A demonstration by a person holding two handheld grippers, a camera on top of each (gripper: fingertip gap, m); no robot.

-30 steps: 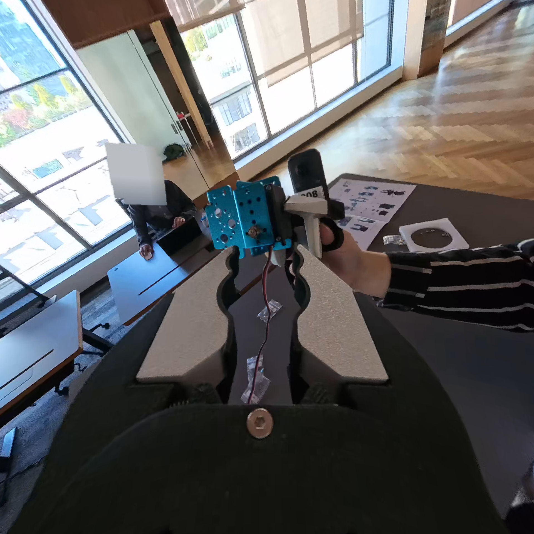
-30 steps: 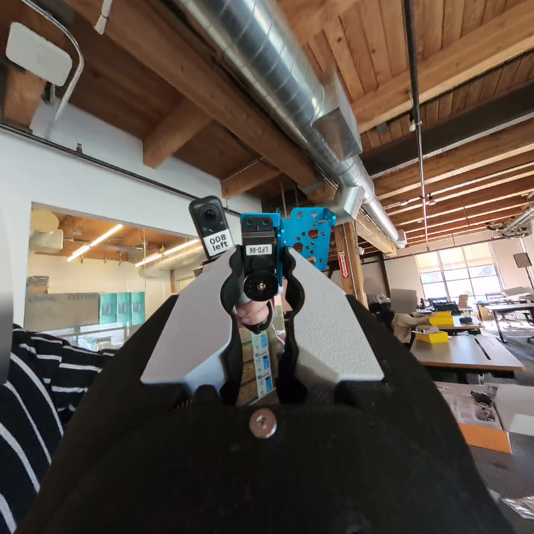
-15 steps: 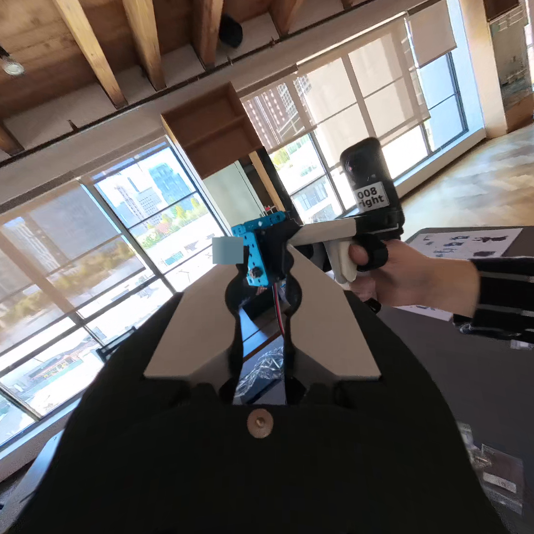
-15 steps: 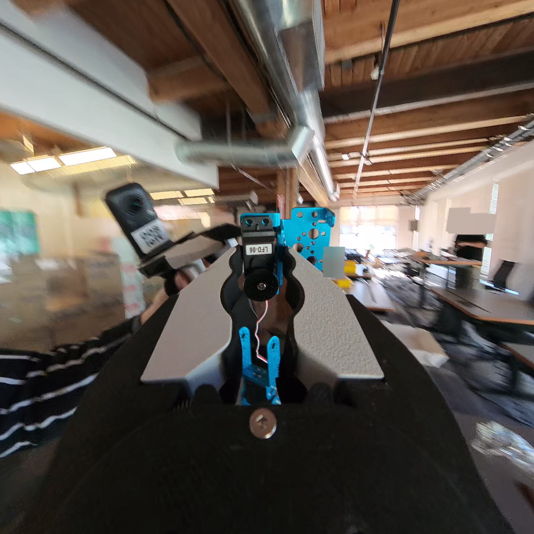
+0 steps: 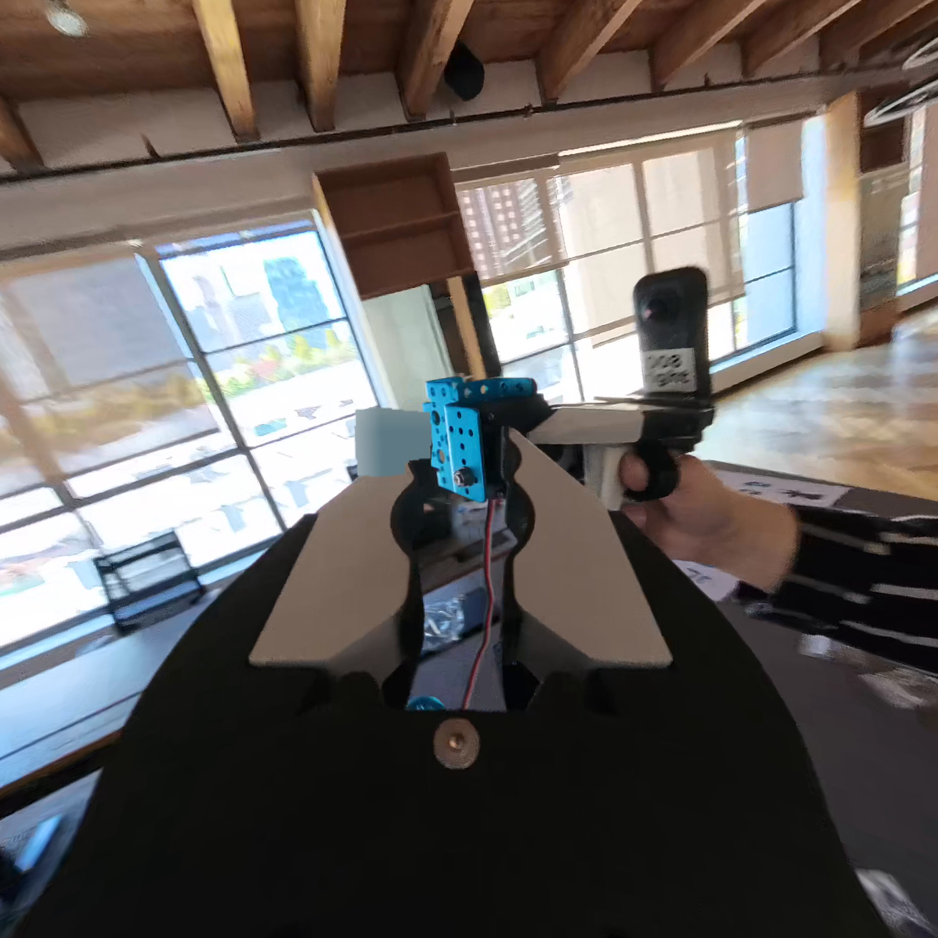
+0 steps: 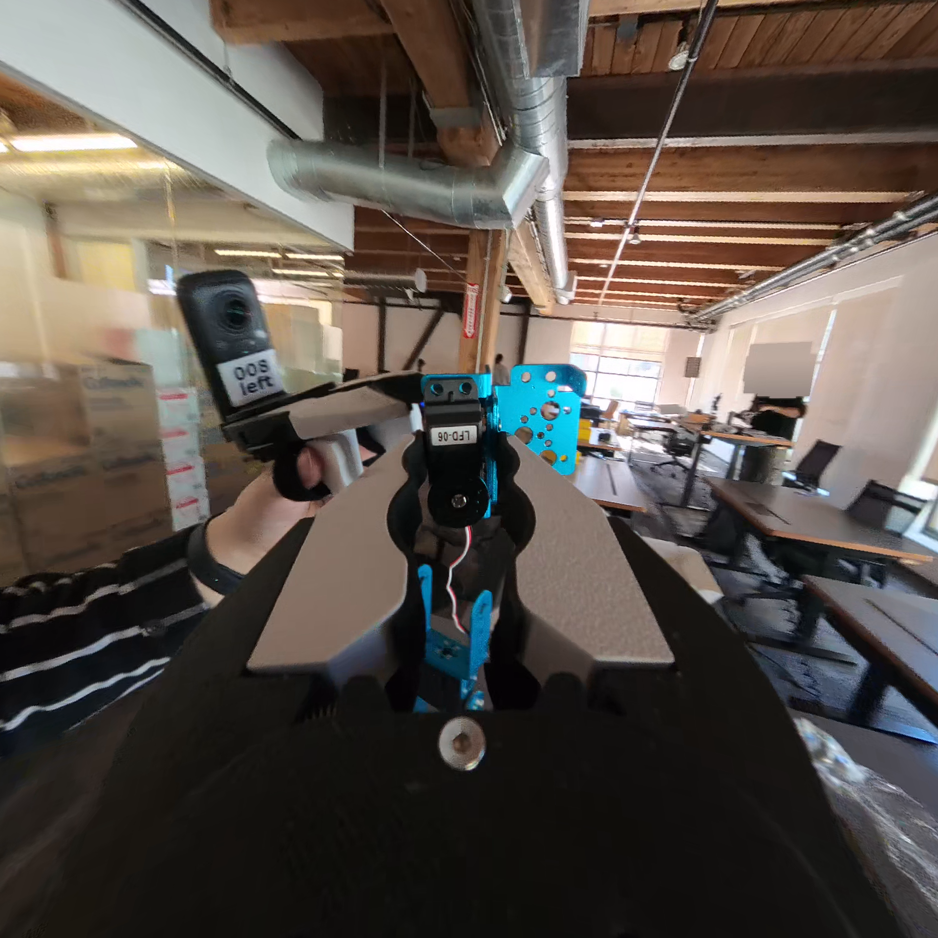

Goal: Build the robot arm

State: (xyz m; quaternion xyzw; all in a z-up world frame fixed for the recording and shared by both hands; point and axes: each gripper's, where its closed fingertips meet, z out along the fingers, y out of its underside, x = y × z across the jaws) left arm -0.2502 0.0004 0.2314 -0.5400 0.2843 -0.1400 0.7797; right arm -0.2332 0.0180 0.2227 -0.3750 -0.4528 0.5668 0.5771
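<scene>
The fingers (image 5: pixel 573 548) of the left gripper (image 5: pixel 459 482) are pinched on the blue perforated bracket (image 5: pixel 457 446) of a servo assembly held in mid-air. The fingers (image 6: pixel 578 553) of the right gripper (image 6: pixel 459 487) are closed on the black servo body (image 6: pixel 451 457) of the same assembly, from the opposite side. A red, white and black lead (image 5: pixel 482 599) is seen hanging from the servo between the left fingers. Each gripper is gripped by a hand (image 5: pixel 705 523) in a striped sleeve (image 5: pixel 863 583). A second blue bracket (image 6: pixel 457 639) is visible lower down between the right fingers.
</scene>
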